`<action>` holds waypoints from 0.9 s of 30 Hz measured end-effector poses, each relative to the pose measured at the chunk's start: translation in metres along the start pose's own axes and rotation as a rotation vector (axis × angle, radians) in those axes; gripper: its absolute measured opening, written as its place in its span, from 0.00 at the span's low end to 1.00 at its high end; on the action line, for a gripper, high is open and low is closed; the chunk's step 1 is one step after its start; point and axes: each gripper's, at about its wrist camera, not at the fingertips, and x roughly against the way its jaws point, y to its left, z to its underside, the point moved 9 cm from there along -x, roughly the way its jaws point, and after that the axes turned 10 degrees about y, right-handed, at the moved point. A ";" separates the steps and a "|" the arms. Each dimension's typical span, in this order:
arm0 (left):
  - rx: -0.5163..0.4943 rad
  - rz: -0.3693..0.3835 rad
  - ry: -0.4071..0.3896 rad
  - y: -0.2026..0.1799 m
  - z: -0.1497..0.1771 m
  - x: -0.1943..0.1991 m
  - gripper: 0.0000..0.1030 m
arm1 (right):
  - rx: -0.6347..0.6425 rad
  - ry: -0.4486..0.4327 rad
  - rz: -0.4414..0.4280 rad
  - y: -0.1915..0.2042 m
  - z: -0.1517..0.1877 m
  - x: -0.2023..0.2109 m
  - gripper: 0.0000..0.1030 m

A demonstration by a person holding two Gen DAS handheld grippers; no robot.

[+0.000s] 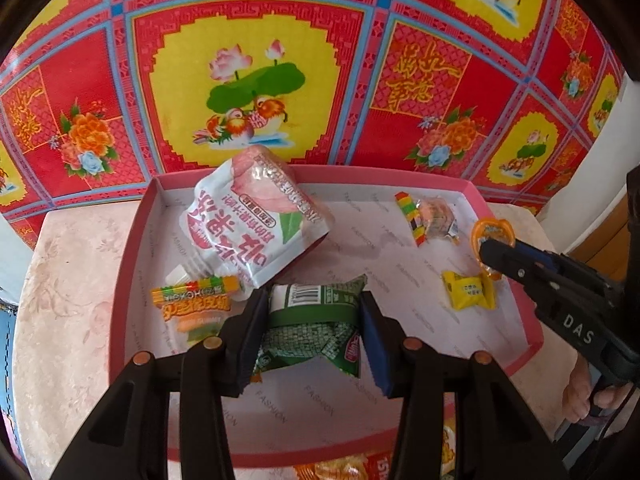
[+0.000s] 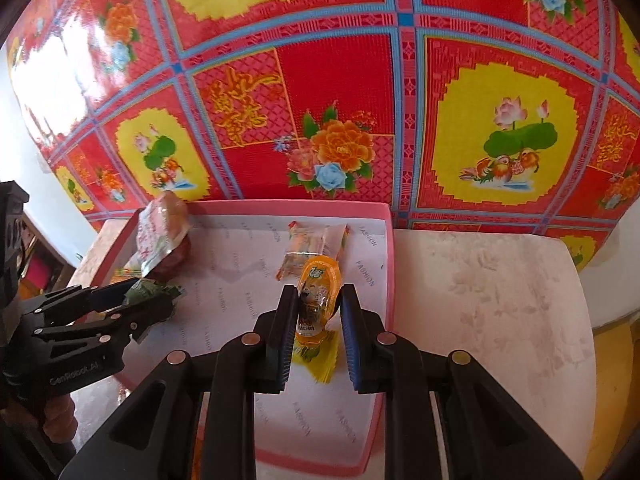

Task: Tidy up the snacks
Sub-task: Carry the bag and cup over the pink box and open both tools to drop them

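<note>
A pink shallow box lined with white paper sits on a marbled table. My left gripper is shut on a green snack packet over the box's near left part. My right gripper is shut on an orange jelly cup over the box's right side; it also shows in the left wrist view. In the box lie a white and pink drink pouch, a rainbow-edged candy bag, a small clear snack bag and a yellow wrapped candy.
The marbled table has bare surface right of the box. A red, yellow and blue patterned cloth hangs behind. More orange snack packets lie at the table's near edge in front of the box.
</note>
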 end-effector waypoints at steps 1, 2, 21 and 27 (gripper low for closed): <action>0.002 0.002 0.004 0.000 0.000 -0.003 0.47 | 0.001 0.002 0.003 0.000 -0.001 -0.002 0.22; 0.004 0.001 0.002 -0.001 -0.002 -0.005 0.47 | 0.003 0.004 0.007 -0.002 -0.003 -0.006 0.22; -0.006 0.029 -0.030 -0.013 -0.016 -0.003 0.60 | -0.018 -0.020 -0.024 -0.001 -0.006 -0.011 0.28; -0.020 0.030 -0.034 -0.016 -0.014 0.008 0.61 | -0.031 -0.038 -0.024 -0.002 -0.005 -0.001 0.30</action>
